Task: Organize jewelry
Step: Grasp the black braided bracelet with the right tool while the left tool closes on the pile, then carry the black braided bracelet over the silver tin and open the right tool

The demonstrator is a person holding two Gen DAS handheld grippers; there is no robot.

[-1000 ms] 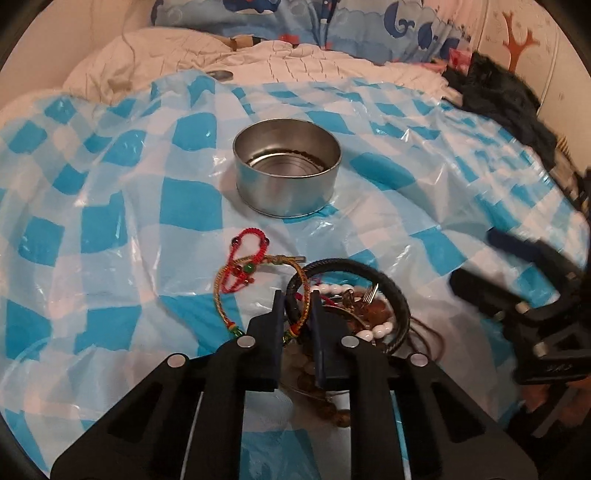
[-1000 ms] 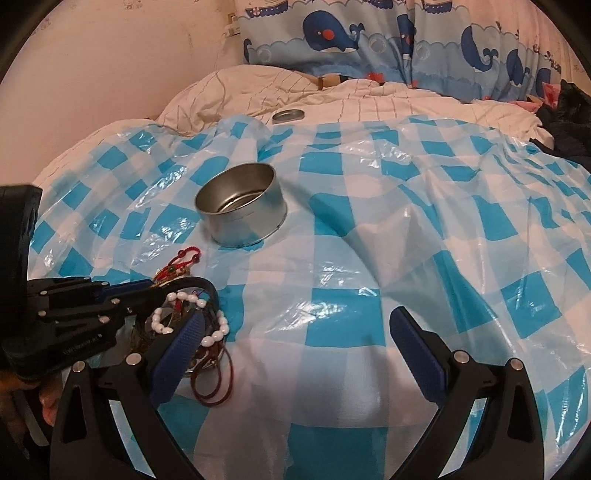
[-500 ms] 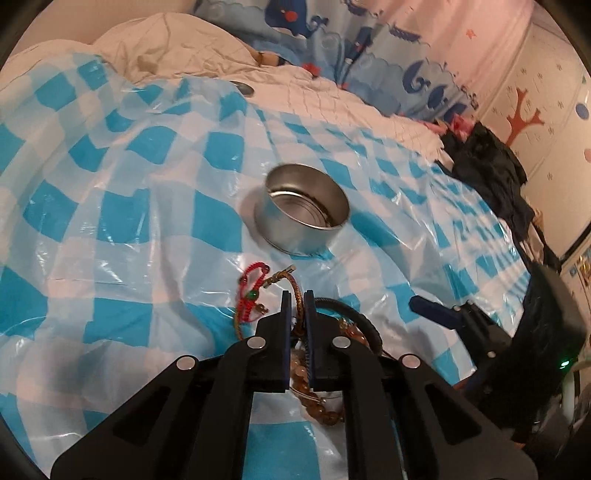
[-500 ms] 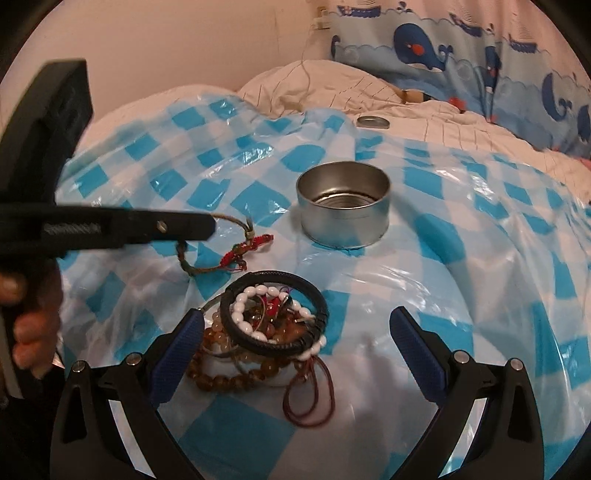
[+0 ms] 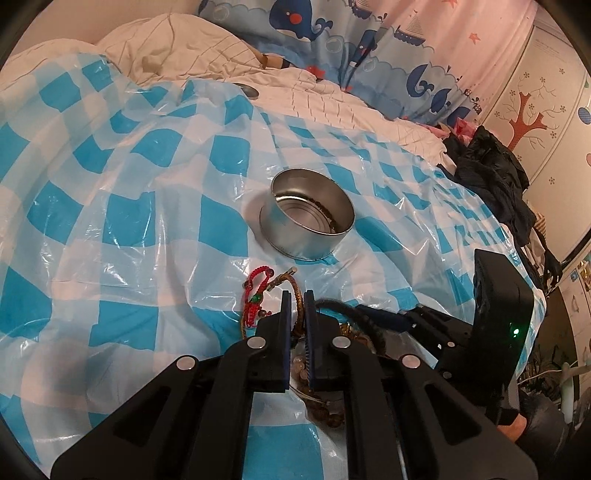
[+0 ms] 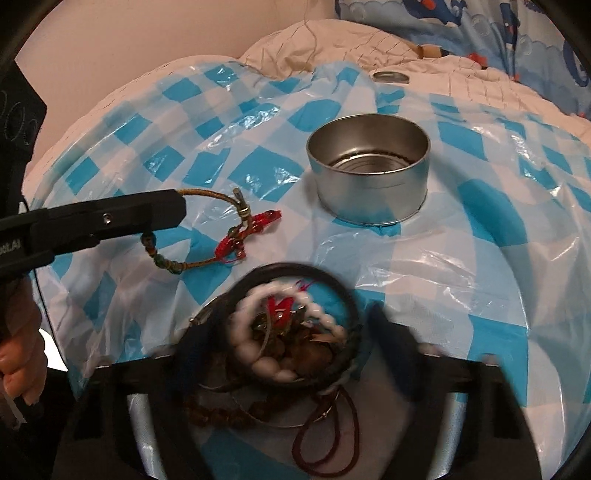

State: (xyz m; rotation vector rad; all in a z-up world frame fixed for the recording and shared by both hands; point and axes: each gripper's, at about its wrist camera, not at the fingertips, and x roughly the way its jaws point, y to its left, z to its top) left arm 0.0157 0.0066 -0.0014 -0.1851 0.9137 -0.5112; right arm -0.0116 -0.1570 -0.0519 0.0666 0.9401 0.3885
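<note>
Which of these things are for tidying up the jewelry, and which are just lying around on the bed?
For the job:
- braided brown cord bracelet with red knots, pinched in the left gripper
- pile of bracelets: black ring, white beads, brown beads
- round silver metal tin
- right gripper, open around the pile

Just lying about:
- blue-and-white checked plastic sheet
- small metal lid
- dark clothes heap
- whale-print curtain

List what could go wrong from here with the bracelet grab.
1. The left hand-held gripper pinches only a thin stretch of the braided cord bracelet, so it may slip free.
2. The red knotted charm trails on the crinkled plastic sheet and could snag.
3. The right hand-held gripper straddles the tangled pile; several pieces may lift together before reaching the tin.
</note>
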